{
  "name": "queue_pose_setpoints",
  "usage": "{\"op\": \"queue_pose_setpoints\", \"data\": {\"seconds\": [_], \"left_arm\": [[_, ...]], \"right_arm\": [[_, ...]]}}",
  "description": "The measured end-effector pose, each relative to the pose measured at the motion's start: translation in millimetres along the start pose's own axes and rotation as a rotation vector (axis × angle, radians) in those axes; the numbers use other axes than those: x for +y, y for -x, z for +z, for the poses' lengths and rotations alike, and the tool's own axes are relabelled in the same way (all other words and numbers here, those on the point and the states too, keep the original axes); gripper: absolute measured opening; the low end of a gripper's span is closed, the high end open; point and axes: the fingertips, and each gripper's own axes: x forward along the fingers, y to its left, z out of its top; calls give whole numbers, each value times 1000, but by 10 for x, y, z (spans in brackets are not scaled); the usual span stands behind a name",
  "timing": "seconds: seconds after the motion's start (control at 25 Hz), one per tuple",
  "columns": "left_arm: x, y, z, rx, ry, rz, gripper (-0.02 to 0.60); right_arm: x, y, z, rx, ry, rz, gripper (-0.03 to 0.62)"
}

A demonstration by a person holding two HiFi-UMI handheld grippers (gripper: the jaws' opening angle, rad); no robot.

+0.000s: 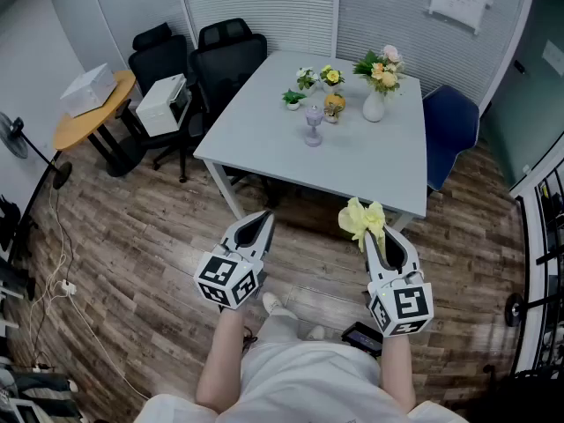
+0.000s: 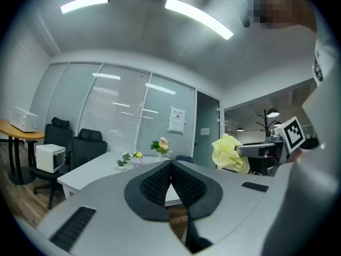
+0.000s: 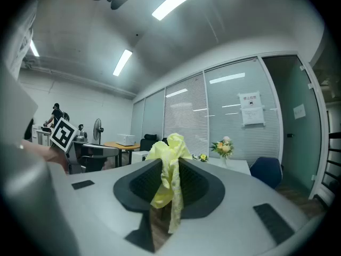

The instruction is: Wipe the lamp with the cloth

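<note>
A small pale purple lamp [image 1: 314, 124] stands near the middle of the white table [image 1: 264, 148], well ahead of both grippers. My right gripper [image 1: 368, 233] is shut on a crumpled yellow cloth [image 1: 362, 218], which sticks up past the jaws near the table's front edge. In the right gripper view the cloth [image 3: 169, 161] hangs between the closed pads of my right gripper [image 3: 171, 163]. My left gripper [image 1: 267, 216] is shut and holds nothing; its pads meet in the left gripper view [image 2: 171, 164], where the cloth [image 2: 229, 152] shows at the right.
Beside the lamp stand a white vase of flowers [image 1: 377, 82] and small potted plants [image 1: 293, 98]. Black office chairs [image 1: 220, 55] stand at the table's left, a blue chair [image 1: 451, 122] at its right. A round wooden table [image 1: 88, 117] and a fan [image 1: 13, 135] are far left.
</note>
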Motion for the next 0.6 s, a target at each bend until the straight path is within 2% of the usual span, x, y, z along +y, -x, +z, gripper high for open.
{"op": "queue_pose_setpoints", "data": {"seconds": [0.4,0.52,0.56,0.6], "left_arm": [[-86,-101,-4,17,-13,3,3],[-117,-166,-71,41,8,-10,6],[-121,-210,-121,60,23,-21,118],[-116,-257,-172,78,33,-27,262]], "right_arm": [[-150,41,-8,-3,-13,-4,101],[-225,51,-31,-11,-64,11,101],[-250,40,-36,-16,-91,25,101],[-270,25,-38,-23,-118,44,101]]}}
